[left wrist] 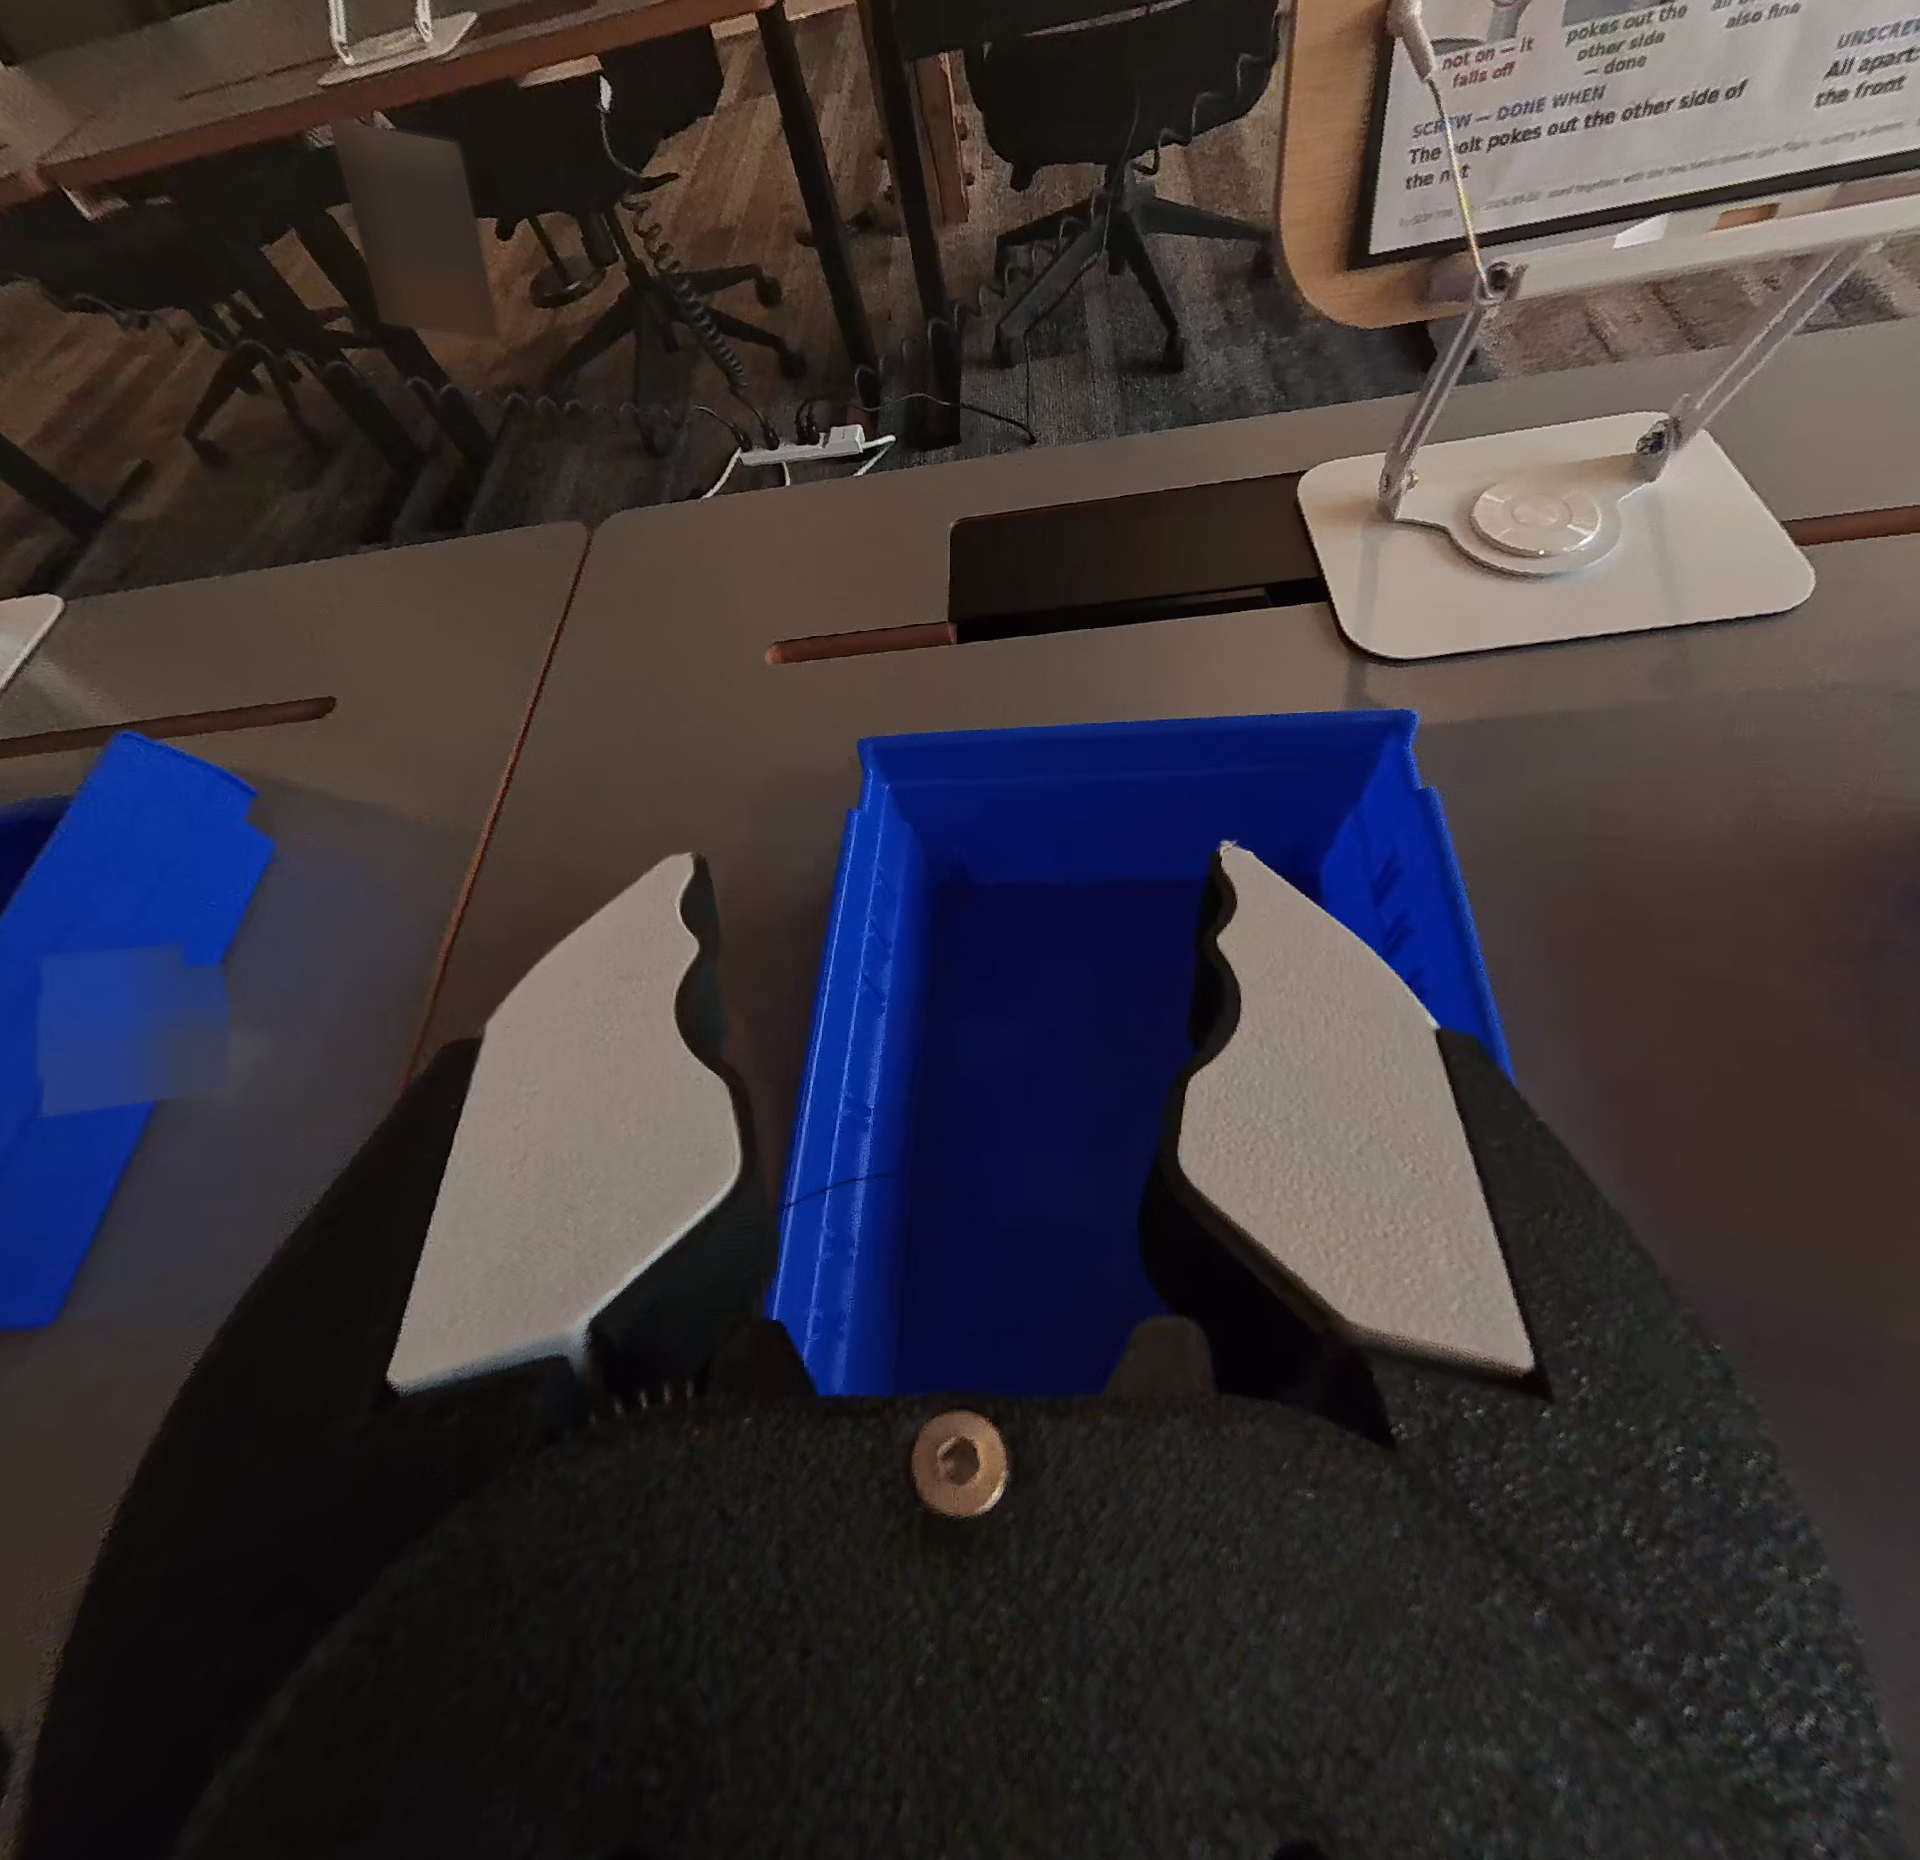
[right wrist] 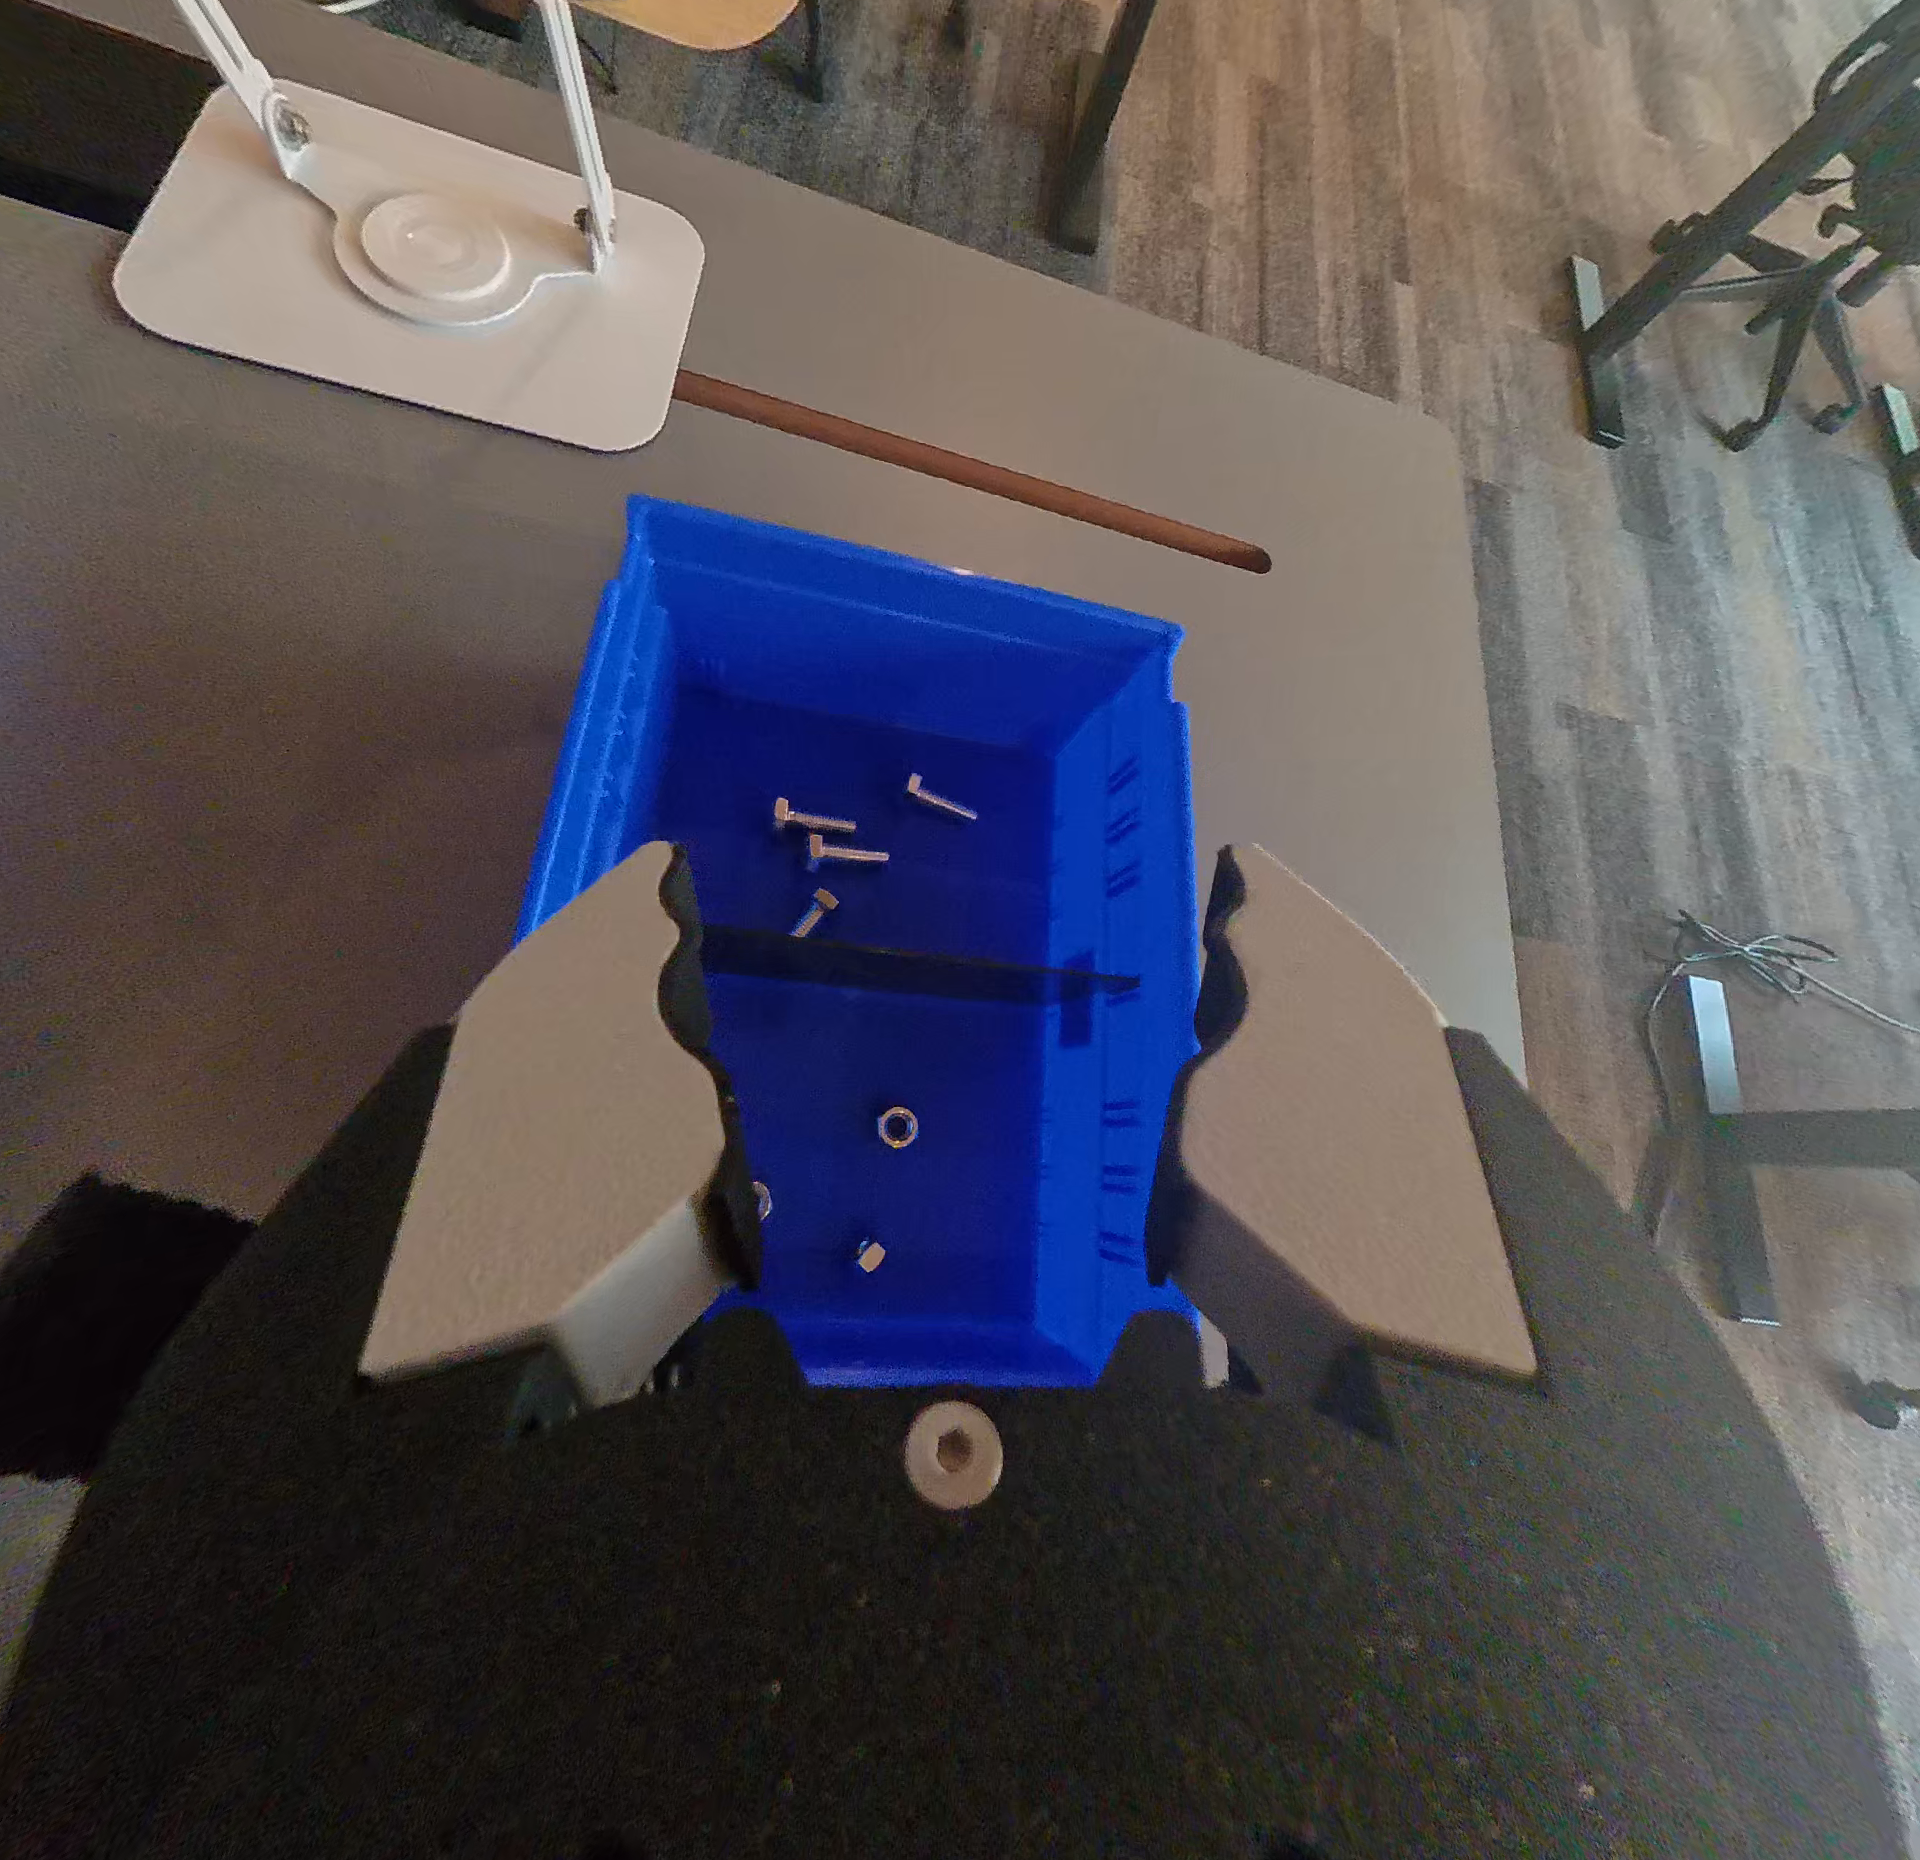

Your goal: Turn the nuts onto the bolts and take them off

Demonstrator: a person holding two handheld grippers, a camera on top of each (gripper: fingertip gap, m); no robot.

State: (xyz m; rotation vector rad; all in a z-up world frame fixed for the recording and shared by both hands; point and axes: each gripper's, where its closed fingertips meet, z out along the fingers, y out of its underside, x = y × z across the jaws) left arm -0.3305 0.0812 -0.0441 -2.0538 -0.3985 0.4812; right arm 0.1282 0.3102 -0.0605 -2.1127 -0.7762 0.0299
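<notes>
Right gripper (right wrist: pixel 951 1021) hangs spread wide and empty right over the bin (right wrist: pixel 1127 823); nuts (right wrist: pixel 898 1127) sit straight below it, bolts (right wrist: pixel 831 839) lie flat past the divider (right wrist: pixel 914 963); left gripper (left wrist: pixel 961 1072), also spread, hovers over an empty bin (left wrist: pixel 831 1083), so right's nearer.

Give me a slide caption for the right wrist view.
Open right gripper above a divided blue plastic bin holding steel bolts and nuts.
</notes>
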